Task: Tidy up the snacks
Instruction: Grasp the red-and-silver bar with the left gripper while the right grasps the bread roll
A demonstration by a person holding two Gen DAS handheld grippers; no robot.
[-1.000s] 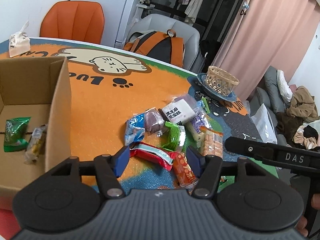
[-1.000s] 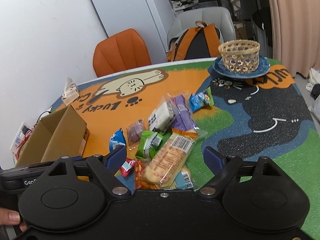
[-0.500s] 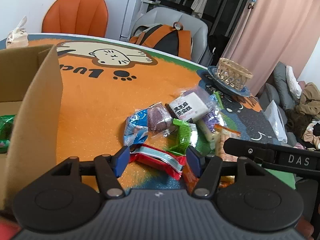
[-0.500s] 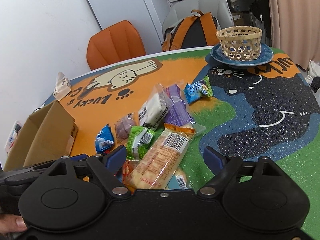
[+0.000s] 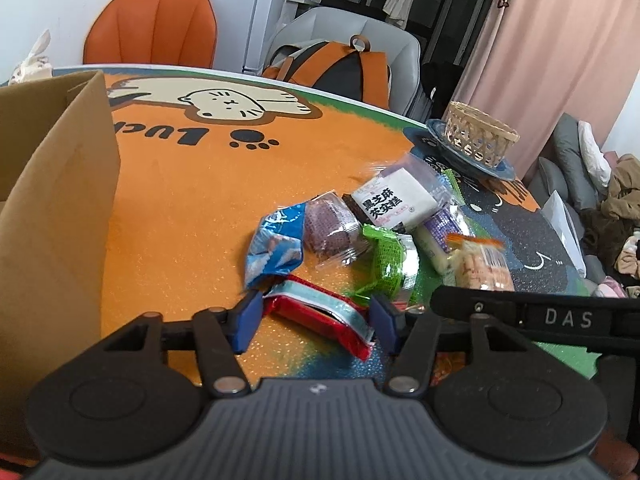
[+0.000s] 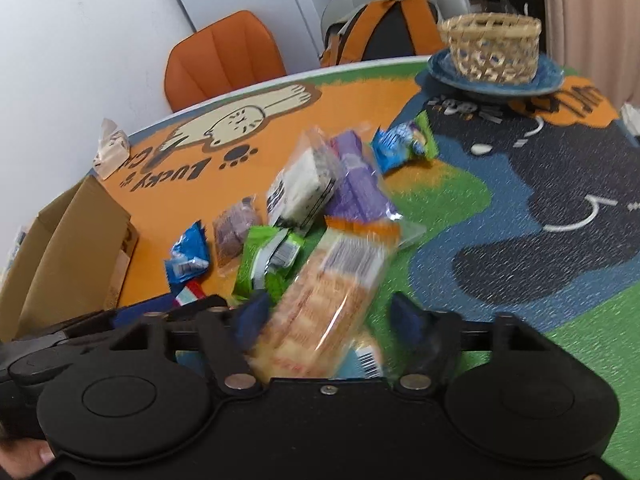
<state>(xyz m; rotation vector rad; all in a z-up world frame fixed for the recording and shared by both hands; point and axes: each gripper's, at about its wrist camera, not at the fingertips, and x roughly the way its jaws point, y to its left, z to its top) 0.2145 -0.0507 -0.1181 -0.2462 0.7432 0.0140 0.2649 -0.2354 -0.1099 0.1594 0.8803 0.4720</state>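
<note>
A pile of wrapped snacks lies on the cartoon-cat mat. My left gripper (image 5: 316,320) is open, its blue pads on either side of a red and silver packet (image 5: 320,314) on the mat. My right gripper (image 6: 332,320) is open around the near end of a long clear pack of orange crackers (image 6: 332,292); its pads stand apart from the pack. A blue packet (image 5: 274,248), a purple cake (image 5: 330,228), a green packet (image 5: 386,262) and a white sesame cake (image 5: 390,200) lie just beyond. The open cardboard box (image 5: 56,208) stands at the left.
A woven basket (image 6: 490,46) on a blue plate (image 6: 496,82) stands at the far right of the table. A tissue pack (image 6: 110,152) sits at the far left edge. An orange chair (image 5: 154,28) and a backpack (image 5: 336,68) on a grey chair stand behind the table.
Both grippers have moved forward and down onto the pile. The left one now straddles the red packet. The right one's jaws have narrowed around the cracker pack.
</note>
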